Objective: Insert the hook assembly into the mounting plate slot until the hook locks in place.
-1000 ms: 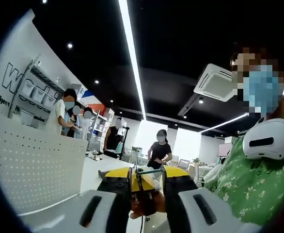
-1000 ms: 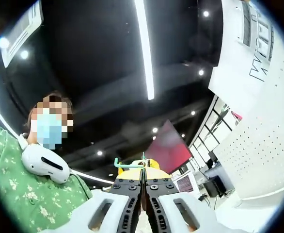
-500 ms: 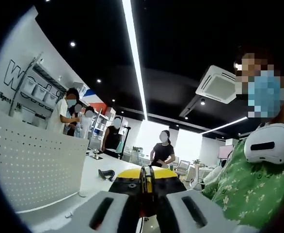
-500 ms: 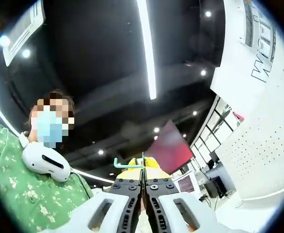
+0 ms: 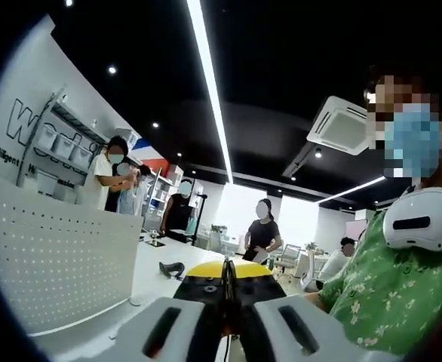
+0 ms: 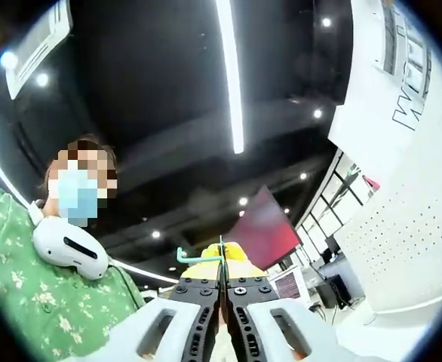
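In the left gripper view my left gripper [image 5: 227, 280] is shut, its yellow-tipped jaws pressed together with nothing visible between them. The white perforated mounting plate [image 5: 51, 256] stands upright to its left. In the right gripper view my right gripper [image 6: 221, 280] is shut on a thin teal wire hook [image 6: 197, 255], which pokes out above the jaws and bends off to the left. The same perforated plate [image 6: 406, 241] rises at the right of that view, apart from the hook.
A person in a green patterned shirt [image 5: 391, 290] with a white headset [image 5: 421, 219] stands close by. A small dark object [image 5: 171, 266] lies on the white table [image 5: 149, 275] beyond the plate. Several people [image 5: 263, 235] stand farther back.
The left gripper was open one second ago with a teal wire and a reddish part between its jaws; it has since shut. The right gripper still holds the hook, barely moved.
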Demonstrator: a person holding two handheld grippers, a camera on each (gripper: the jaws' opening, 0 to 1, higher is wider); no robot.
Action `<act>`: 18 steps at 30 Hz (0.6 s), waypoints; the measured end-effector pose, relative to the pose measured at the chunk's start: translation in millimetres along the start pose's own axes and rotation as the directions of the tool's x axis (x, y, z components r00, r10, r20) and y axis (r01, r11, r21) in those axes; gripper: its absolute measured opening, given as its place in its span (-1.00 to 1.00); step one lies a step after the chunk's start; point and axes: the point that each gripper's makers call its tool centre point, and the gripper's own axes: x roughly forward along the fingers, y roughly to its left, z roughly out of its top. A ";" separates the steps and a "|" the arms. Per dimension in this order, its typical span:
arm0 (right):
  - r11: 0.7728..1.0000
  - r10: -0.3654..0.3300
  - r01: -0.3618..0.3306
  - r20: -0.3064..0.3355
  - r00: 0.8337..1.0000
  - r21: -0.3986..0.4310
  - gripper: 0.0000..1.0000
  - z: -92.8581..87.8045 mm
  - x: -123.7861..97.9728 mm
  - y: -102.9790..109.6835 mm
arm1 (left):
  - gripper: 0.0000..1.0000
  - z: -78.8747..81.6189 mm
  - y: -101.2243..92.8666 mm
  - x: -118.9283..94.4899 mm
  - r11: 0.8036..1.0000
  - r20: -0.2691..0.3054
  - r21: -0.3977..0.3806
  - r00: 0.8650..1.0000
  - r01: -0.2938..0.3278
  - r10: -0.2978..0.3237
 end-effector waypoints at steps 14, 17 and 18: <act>0.994 -0.088 0.088 -0.005 0.996 -0.059 -0.94 2.9 -1.4 -13.4 | -0.97 0.7 9.9 -2.0 0.999 -0.006 0.017 0.999 -0.044 0.045; 0.985 -0.128 0.124 -0.022 0.992 -0.124 -0.90 4.6 -2.6 -15.5 | -0.97 1.1 11.0 -2.1 0.999 -0.007 0.019 0.999 -0.049 0.049; 0.982 -0.130 0.125 -0.027 0.991 -0.141 -0.91 5.1 -2.4 -14.3 | -0.97 1.3 11.2 -2.1 0.999 -0.008 0.020 0.999 -0.048 0.049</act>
